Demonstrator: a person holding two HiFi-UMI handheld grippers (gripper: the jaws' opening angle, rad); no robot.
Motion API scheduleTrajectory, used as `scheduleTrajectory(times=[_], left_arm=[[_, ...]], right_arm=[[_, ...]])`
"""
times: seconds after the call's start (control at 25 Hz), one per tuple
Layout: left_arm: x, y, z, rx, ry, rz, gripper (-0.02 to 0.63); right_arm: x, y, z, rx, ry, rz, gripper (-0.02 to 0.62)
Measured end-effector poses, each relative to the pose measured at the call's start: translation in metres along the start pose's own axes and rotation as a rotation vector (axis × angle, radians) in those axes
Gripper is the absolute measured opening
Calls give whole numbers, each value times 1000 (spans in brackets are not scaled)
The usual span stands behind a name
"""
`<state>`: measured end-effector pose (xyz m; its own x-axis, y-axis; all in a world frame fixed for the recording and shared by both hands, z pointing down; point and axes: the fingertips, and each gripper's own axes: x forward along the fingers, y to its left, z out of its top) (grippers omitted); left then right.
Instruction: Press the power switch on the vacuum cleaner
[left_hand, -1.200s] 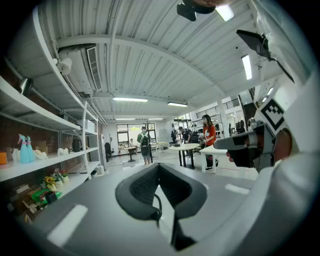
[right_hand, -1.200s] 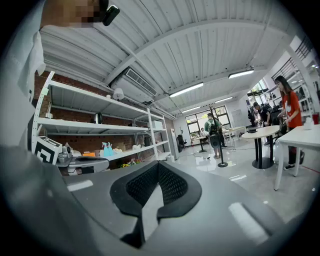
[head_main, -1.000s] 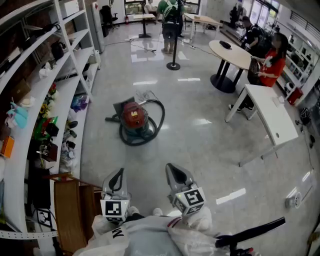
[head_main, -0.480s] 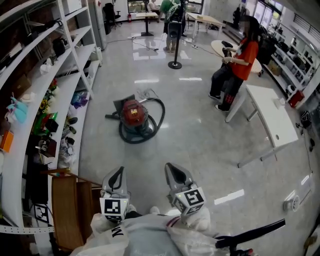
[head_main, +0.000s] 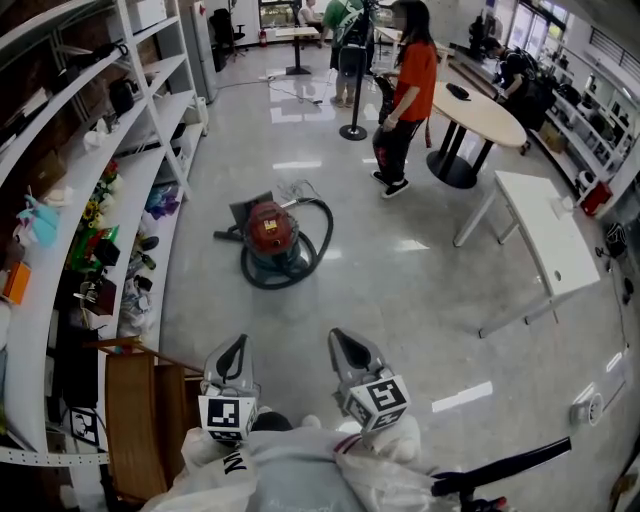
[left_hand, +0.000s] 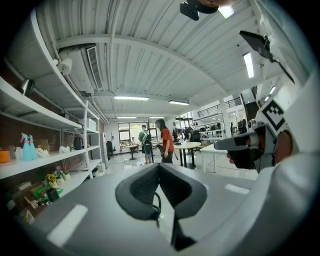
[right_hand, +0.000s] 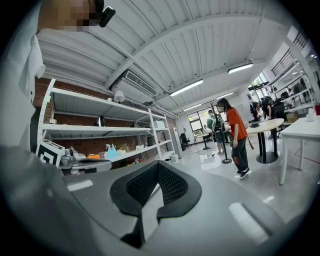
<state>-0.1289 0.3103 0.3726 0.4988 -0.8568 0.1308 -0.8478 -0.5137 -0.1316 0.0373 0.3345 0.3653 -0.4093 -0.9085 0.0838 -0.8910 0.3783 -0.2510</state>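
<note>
A red canister vacuum cleaner (head_main: 268, 232) sits on the glossy floor ahead, its dark hose (head_main: 318, 246) looped around it. I cannot make out its power switch at this distance. My left gripper (head_main: 238, 346) and right gripper (head_main: 345, 338) are held close to my body, well short of the vacuum, pointing forward. The left gripper (left_hand: 159, 167) has its jaw tips together with nothing between them. The right gripper (right_hand: 159, 165) is likewise shut and empty. Neither gripper view shows the vacuum.
Long white shelving (head_main: 120, 200) with clutter runs along the left, with a wooden cabinet (head_main: 135, 410) near my left side. A white table (head_main: 545, 240) and a round table (head_main: 480, 105) stand at right. A person in a red top (head_main: 405, 90) walks behind the vacuum, near a stanchion (head_main: 350, 130).
The person in the red top has walked from the right-hand tables leftward to the middle of the far floor. Both grippers and the vacuum have stayed in place.
</note>
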Motion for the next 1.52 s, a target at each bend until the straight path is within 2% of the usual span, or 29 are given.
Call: scheduleTrajectory(times=[0.88, 1.16, 1.32, 1.52], left_arm=[[42, 14, -3, -18, 1, -54, 0], [64, 32, -5, -58, 4, -44, 0], [77, 46, -15, -35, 17, -43, 0], [99, 71, -21, -51, 41, -29, 0]], right_arm=[[31, -18, -11, 11, 38, -54, -1], [57, -22, -13, 15, 63, -49, -2], [79, -27, -17, 18, 80, -46, -1], [114, -29, -18, 18, 103, -27, -1]])
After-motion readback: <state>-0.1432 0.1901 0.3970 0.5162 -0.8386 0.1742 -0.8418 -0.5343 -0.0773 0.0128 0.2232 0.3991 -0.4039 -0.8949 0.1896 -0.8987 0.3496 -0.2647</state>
